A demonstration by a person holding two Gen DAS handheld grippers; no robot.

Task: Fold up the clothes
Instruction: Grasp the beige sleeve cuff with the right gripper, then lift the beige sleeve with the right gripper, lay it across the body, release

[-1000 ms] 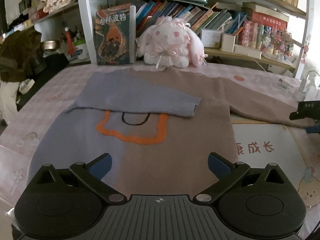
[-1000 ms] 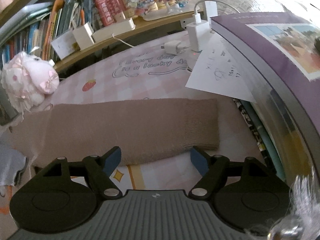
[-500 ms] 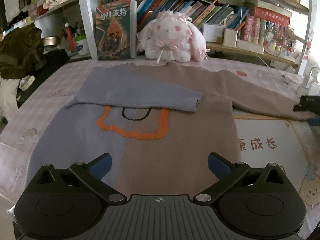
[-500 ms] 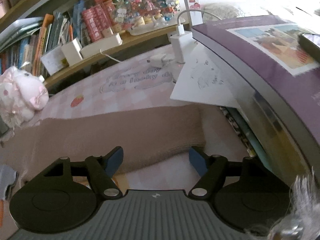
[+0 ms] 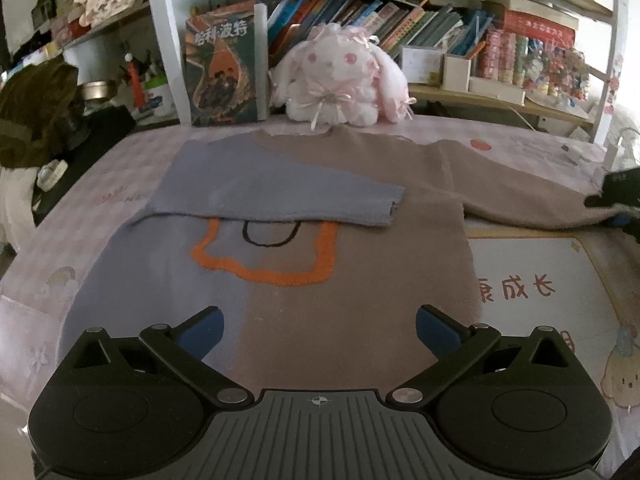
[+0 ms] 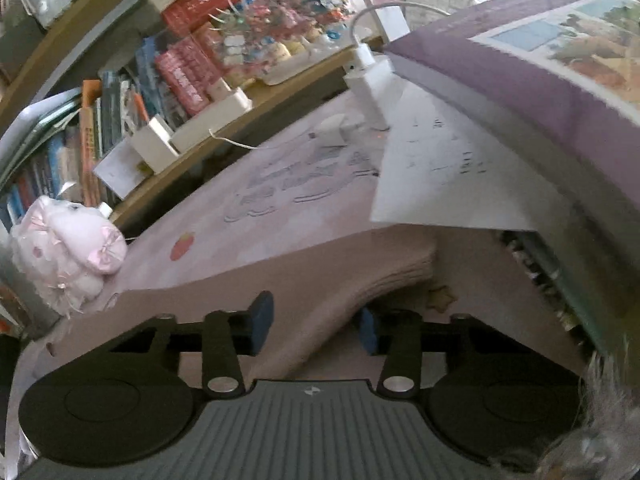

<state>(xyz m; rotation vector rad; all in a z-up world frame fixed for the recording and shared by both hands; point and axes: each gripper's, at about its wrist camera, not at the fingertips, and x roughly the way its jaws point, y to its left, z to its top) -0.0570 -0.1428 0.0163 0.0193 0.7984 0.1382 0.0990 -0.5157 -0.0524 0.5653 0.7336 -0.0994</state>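
Note:
A sweater (image 5: 352,304), half lilac-blue and half brown with an orange outline on its chest, lies flat on the pink table cover. Its blue sleeve (image 5: 280,196) is folded across the chest. The brown sleeve (image 5: 520,200) stretches out to the right. My left gripper (image 5: 320,328) hovers open over the sweater's near hem, holding nothing. My right gripper (image 6: 316,324) is at the brown sleeve (image 6: 320,280) near the cuff. Its jaws are closing, and the fabric bunches and fills the gap between the blue pads. In the left wrist view the right gripper (image 5: 618,200) shows at the right edge.
A pink plush bunny (image 5: 340,80) and an upright book (image 5: 224,64) stand behind the sweater, below shelves of books. A large purple book (image 6: 540,80), a white sheet (image 6: 448,176) and a charger (image 6: 372,84) crowd the cuff's right side. A dark bag (image 5: 36,112) sits at far left.
My right gripper has moved in over the brown sleeve's cuff end and rolled, and its jaws have narrowed onto the fabric, which now bunches up. The left gripper has stayed put.

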